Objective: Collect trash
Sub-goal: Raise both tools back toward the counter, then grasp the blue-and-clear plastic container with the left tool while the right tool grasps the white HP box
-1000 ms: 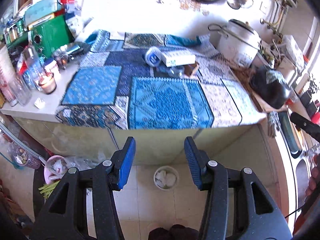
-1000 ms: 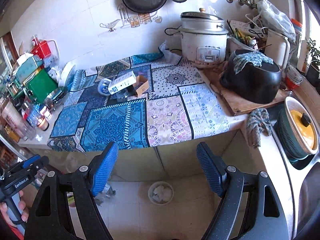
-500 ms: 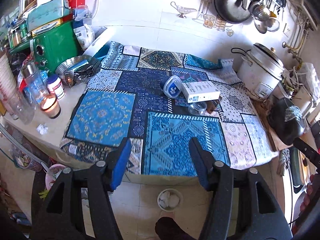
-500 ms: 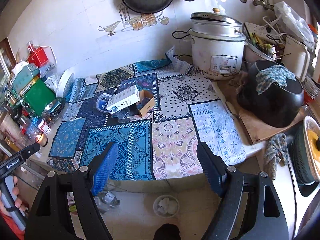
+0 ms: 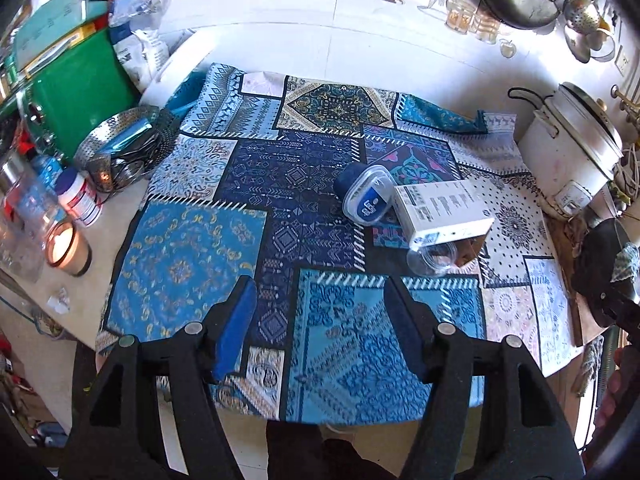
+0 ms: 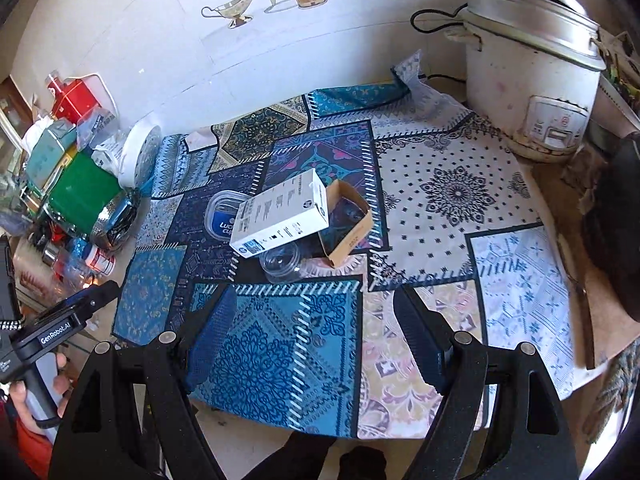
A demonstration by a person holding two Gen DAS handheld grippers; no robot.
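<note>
A patterned blue cloth (image 5: 172, 264) covered a kitchen counter. At its middle lay a small heap of trash: a white box (image 6: 280, 216) lying across a brown carton (image 6: 348, 232), a clear cup (image 6: 280, 262) on its side at the near edge of the heap, and a blue-labelled tub (image 5: 368, 200) just left of the box.

The left gripper (image 5: 320, 316) hovered over the cloth's near edge, its jaws opening and nothing between them. The right gripper (image 6: 312, 320) hovered there too — jaws wide apart, empty. Both stood short of the heap, touching nothing.

A rice cooker (image 6: 528, 64) stood far right; a green tin (image 5: 80, 88) and a lit candle (image 5: 66, 244) crowded the left.

By the look of it, collecting had barely started here — all four pieces remained on the cloth, none gripped. No bin was in view.
</note>
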